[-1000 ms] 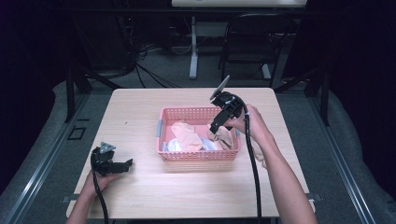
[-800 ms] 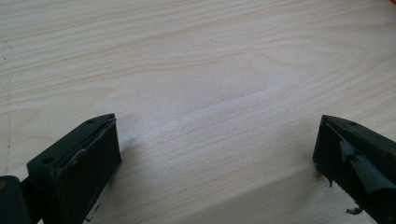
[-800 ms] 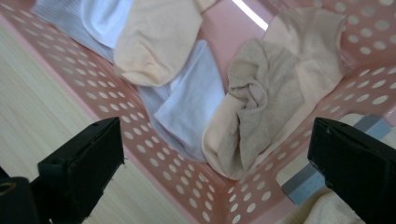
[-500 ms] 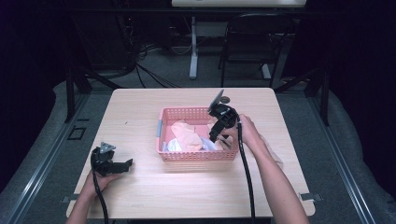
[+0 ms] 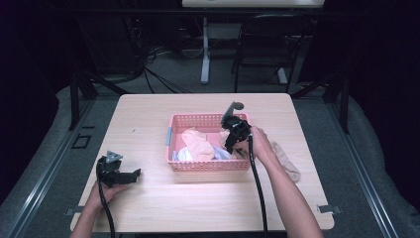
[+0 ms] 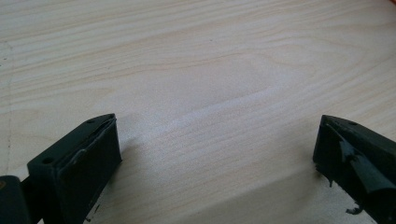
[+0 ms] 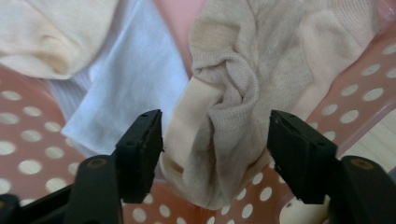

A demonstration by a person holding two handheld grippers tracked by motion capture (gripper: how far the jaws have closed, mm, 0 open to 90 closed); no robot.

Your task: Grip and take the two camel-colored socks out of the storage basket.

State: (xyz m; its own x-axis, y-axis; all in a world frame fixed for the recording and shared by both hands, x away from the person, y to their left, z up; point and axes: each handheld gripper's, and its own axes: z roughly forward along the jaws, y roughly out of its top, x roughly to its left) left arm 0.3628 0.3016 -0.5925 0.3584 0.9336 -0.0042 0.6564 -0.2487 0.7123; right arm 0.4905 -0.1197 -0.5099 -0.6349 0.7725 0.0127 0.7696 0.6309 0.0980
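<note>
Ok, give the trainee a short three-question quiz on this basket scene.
1. True or false: the left gripper rests on the wooden table, away from the pink basket.
2. What lies between the right gripper's jaws? A) white cloth B) beige sock C) nothing
3. Fill in: a second beige sock lies on the table to the ____ of the basket in the high view.

Key: 1 true. 2 B, the bunched beige sock in the basket; the jaws have just been closing round it. 3 right.
</note>
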